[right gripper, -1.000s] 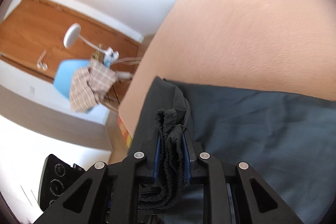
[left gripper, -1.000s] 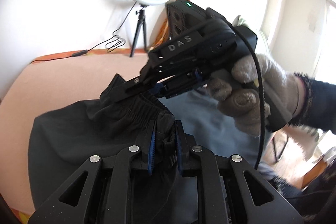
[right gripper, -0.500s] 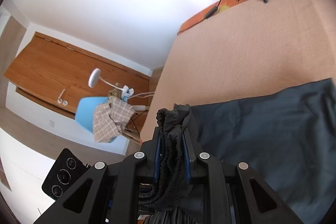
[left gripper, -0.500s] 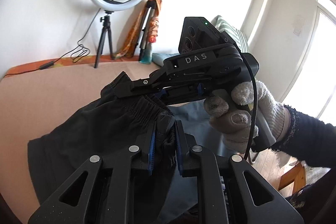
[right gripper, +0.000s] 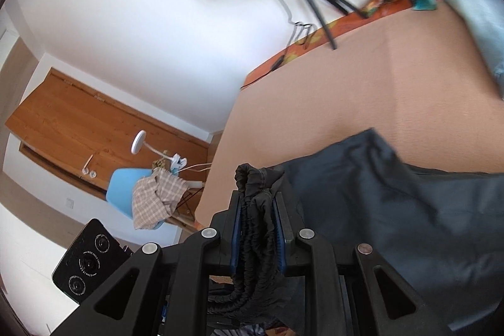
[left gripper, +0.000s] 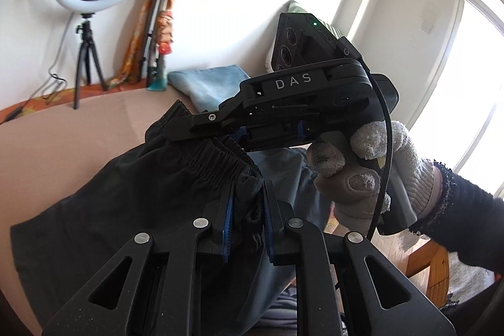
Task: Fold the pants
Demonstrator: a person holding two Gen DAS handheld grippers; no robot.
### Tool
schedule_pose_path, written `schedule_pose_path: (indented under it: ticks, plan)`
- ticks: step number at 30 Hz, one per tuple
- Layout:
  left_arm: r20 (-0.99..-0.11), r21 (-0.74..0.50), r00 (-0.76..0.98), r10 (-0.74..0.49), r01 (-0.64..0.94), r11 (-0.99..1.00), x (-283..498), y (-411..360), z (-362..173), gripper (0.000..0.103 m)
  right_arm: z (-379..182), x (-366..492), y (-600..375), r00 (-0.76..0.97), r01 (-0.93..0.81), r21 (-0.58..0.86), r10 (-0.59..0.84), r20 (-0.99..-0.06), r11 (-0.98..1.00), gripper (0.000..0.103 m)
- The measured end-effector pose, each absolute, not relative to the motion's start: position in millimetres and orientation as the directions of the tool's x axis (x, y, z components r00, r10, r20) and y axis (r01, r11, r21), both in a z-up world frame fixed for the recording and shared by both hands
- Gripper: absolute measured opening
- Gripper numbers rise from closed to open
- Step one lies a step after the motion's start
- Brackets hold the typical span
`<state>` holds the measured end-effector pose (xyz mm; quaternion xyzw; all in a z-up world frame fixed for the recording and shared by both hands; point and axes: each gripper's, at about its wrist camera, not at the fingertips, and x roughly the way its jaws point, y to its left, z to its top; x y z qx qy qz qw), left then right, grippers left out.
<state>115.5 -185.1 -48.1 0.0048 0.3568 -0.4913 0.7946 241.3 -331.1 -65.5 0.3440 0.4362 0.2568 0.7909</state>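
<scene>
The peach bed (right gripper: pixel 362 90) carries the dark pants (left gripper: pixel 126 203), whose legs trail away across it. The elastic waistband (left gripper: pixel 217 156) stretches between both tools. The left tool (left gripper: pixel 245 210) is clamped on one end, the right tool (right gripper: pixel 256 216) on the other. No container is visible.

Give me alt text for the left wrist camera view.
The left gripper pinches the elastic waistband of dark grey pants over a peach-covered bed, while the right gripper, in a grey-gloved hand, clamps the waistband further along.
</scene>
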Motion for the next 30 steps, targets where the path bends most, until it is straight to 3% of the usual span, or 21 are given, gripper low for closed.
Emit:
schedule_pose_path:
  ticks: [14,19,24,28,30]
  plan:
    - [-0.625,-0.360,0.141,-0.768,0.820,0.444,111.0,-276.2,-81.3,0.015,-103.5,202.2,-421.5,0.559,0.039,0.765,0.621,-0.550,0.643,0.017]
    - [-0.678,-0.392,0.058,-0.732,0.815,0.428,106.8,-295.8,-93.9,0.025,-112.5,196.6,-442.4,0.574,0.063,0.768,0.606,-0.551,0.638,0.017]
    - [-0.661,-0.412,0.065,-0.748,0.801,0.434,100.4,-266.8,-82.5,0.025,-121.5,192.3,-460.4,0.575,0.077,0.764,0.597,-0.559,0.641,0.017]
    - [-0.642,-0.386,0.188,-0.744,0.759,0.525,109.1,-209.8,-61.3,0.026,-130.2,181.8,-481.8,0.588,0.106,0.764,0.579,-0.564,0.636,0.017]
    - [-0.639,-0.358,0.277,-0.717,0.718,0.597,116.5,-172.0,-51.8,0.031,-134.2,176.4,-492.5,0.596,0.127,0.763,0.566,-0.570,0.634,0.017]
